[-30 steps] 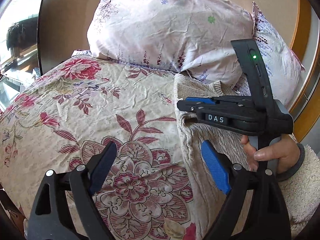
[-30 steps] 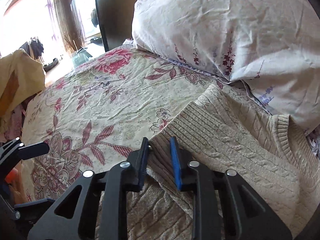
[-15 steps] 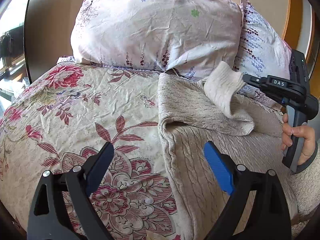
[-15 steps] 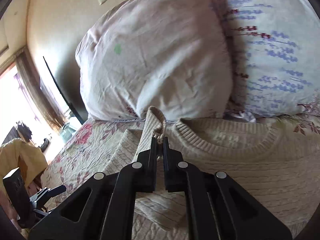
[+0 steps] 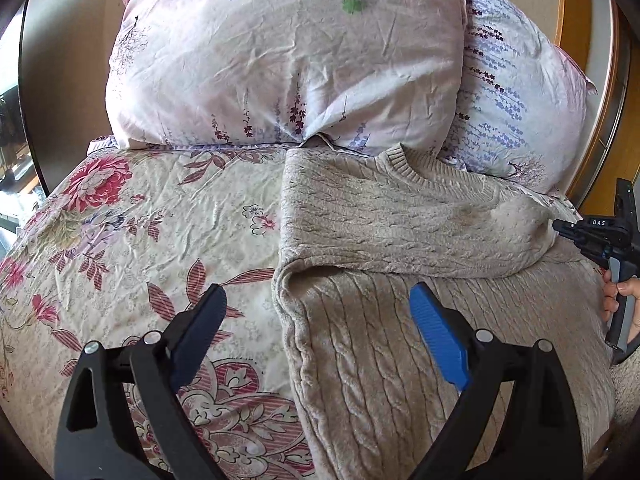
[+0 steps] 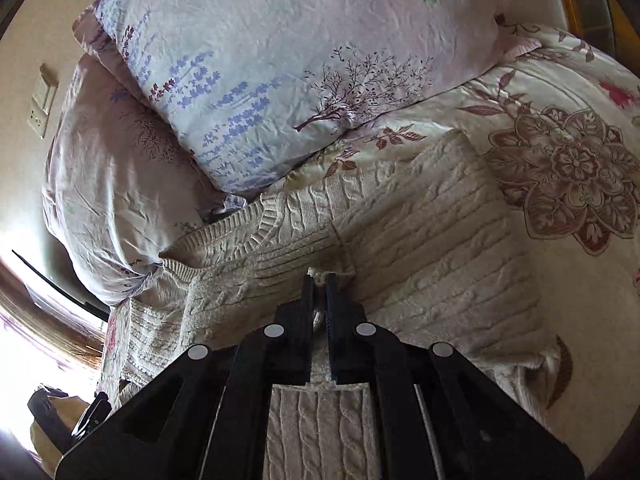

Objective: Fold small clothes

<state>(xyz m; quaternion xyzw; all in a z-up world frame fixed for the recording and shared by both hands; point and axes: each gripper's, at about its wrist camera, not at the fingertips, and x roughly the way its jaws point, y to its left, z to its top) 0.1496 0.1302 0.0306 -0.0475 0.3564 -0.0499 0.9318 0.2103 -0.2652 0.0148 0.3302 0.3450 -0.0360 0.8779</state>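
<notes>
Broadly, the floral bedspread (image 5: pixel 140 216) carries everything, with two pale printed pillows (image 5: pixel 280 60) propped at its head and the beige cable-knit sweater (image 5: pixel 380 360) spread across its right half, neckline just beside the pillows. One sleeve (image 5: pixel 400 232) lies folded across the chest, its cuff end reaching toward the right edge of the garment. The sweater looks thick, soft and fairly heavy for its size; it would likely drape and sag from any single pinch point, stretch a little under its own weight, and cling to the bedspread instead of sliding freely. The ribbed neckband (image 6: pixel 224 236), cuff and hem appear denser than the cabled body, so they are probably the safest places to take hold, since loose knit could slip or pull out of shape between narrow pads. The left gripper (image 5: pixel 316 344) hovers over the sweater's left edge with its jaws spread wide, holding nothing; one finger sits above the bedspread and the blue-padded one above the knit. The right gripper (image 6: pixel 319 292) is clenched on a small bunch of knit, which judging by the left view is the cuff end of the folded sleeve, pressed down close against the sweater's body. For the next fold, the free tool would do best gripping the hem or side edge through both layers.
</notes>
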